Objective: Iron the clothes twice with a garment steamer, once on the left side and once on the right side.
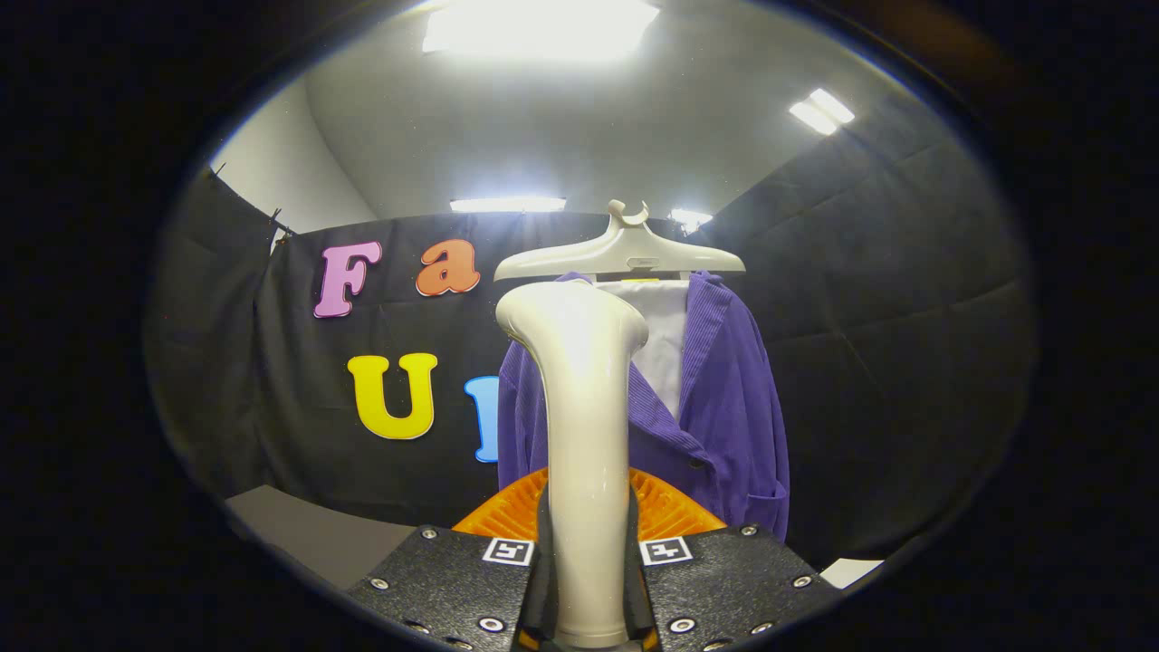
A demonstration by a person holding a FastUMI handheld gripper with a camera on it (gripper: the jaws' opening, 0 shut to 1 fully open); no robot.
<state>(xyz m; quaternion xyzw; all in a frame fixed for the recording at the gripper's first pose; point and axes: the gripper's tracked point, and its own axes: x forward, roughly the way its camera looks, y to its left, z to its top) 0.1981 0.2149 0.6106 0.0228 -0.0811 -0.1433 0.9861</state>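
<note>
My gripper point(587, 561) is shut on the handle of a cream garment steamer point(584, 435), which stands upright between the two black fingers point(453, 580) with its head at the top. Beyond the steamer hangs a purple corduroy jacket point(724, 407) over a white shirt point(665, 344). Both are on a cream hanger point(625, 258). The steamer head sits in front of the jacket's left half and hides part of it. I cannot tell whether the head touches the cloth.
An orange ribbed object point(670, 507) sits just ahead of the fingers, behind the steamer handle. A grey surface point(317, 534) lies low to the left, a white patch point(851, 570) low to the right. Black cloth walls surround the booth.
</note>
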